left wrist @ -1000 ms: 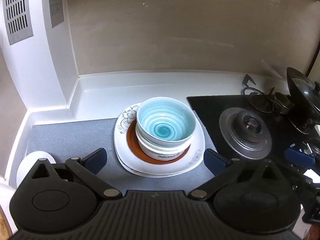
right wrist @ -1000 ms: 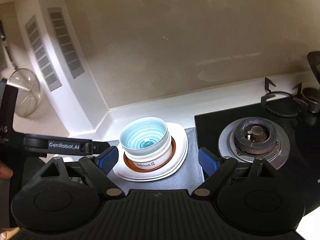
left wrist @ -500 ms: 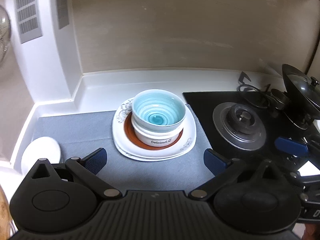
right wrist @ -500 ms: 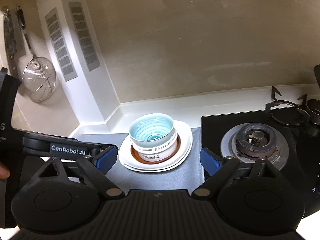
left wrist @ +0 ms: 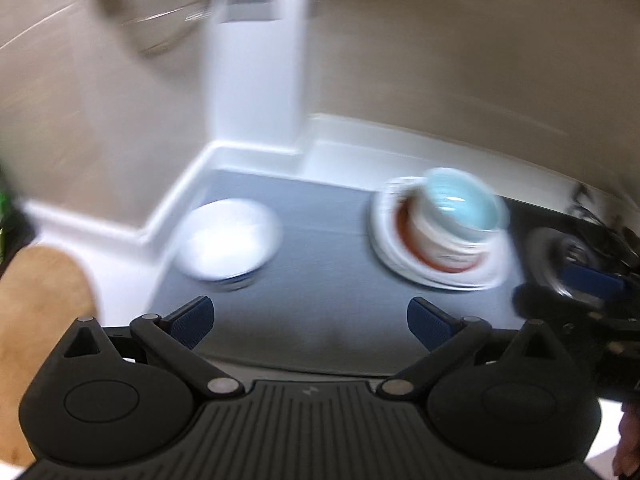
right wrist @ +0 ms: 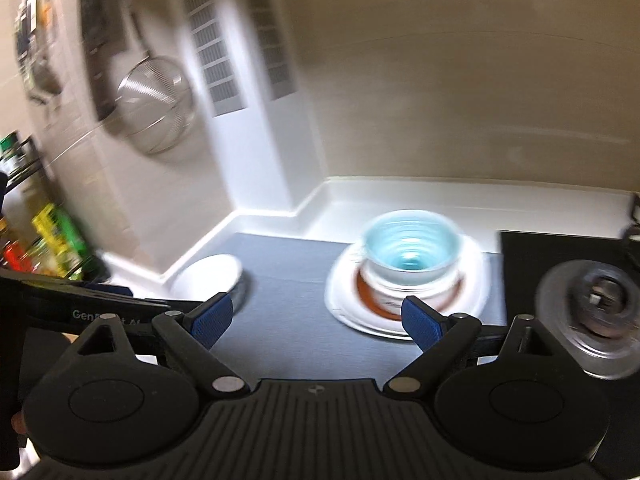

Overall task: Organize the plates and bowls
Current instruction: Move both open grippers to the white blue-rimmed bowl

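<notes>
Grey mat (left wrist: pixel 320 248): a blue bowl (right wrist: pixel 412 248) tops stacked plates (right wrist: pixel 476 284); a white plate (left wrist: pixel 228 236) lies apart. We hold both grippers, left (left wrist: pixel 310 320) and right (right wrist: pixel 316 316), wide open, empty.

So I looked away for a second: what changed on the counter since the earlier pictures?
Only the views swung leftward: the white bowl by the corner shows fully and the stove burner slid to the edge. Nothing was gripped; both hand-held grippers, left and right, remain open and empty. The blue bowl still tops its stack.
</notes>
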